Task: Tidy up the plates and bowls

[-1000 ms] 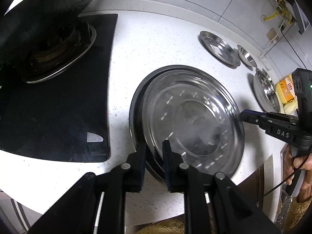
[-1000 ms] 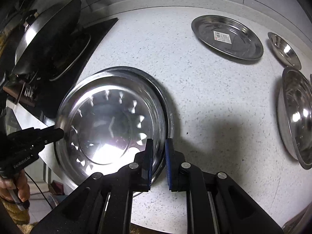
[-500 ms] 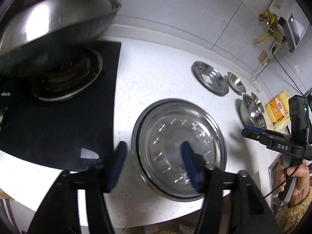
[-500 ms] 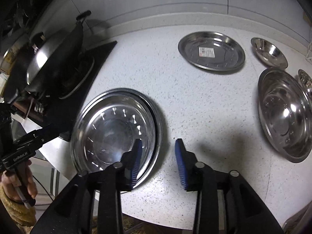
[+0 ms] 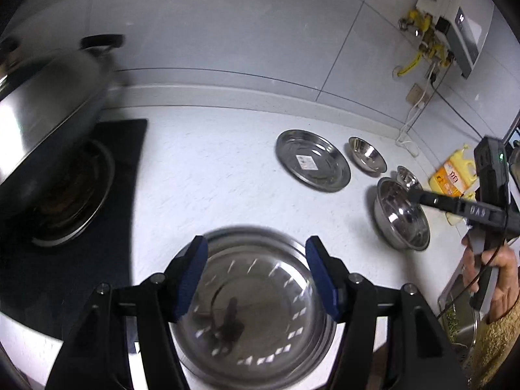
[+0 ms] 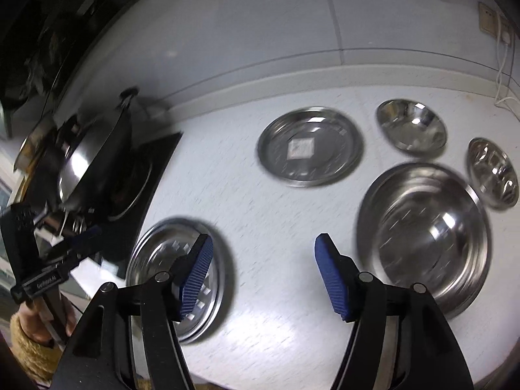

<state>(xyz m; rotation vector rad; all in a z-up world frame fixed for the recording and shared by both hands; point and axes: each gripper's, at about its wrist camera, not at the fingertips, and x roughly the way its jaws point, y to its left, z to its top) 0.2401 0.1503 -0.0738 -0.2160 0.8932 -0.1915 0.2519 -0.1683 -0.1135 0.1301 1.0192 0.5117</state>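
A stack of large steel plates [image 5: 256, 308] lies flat on the white counter, near its front edge. My left gripper [image 5: 253, 253] hovers above the stack, open and with nothing between its blue pads. My right gripper [image 6: 263, 243] is over bare counter between the stack [image 6: 156, 260] and a big steel bowl [image 6: 425, 237]; its jaws are opening and hold nothing. Farther back sit a smaller plate with a sticker [image 6: 308, 146] and two small bowls [image 6: 411, 126] [image 6: 492, 172].
A wok [image 5: 42, 107] sits on the black gas hob [image 5: 81, 227] at the left. A yellow bottle [image 5: 453, 175] and a white cord stand by the right wall. A sink edge [image 5: 455, 295] shows at the lower right, beside a person's hand.
Both grippers were shut on the rim of the top large plate. They have let go, opened wide and drawn up and back; the plate stays on the stack.
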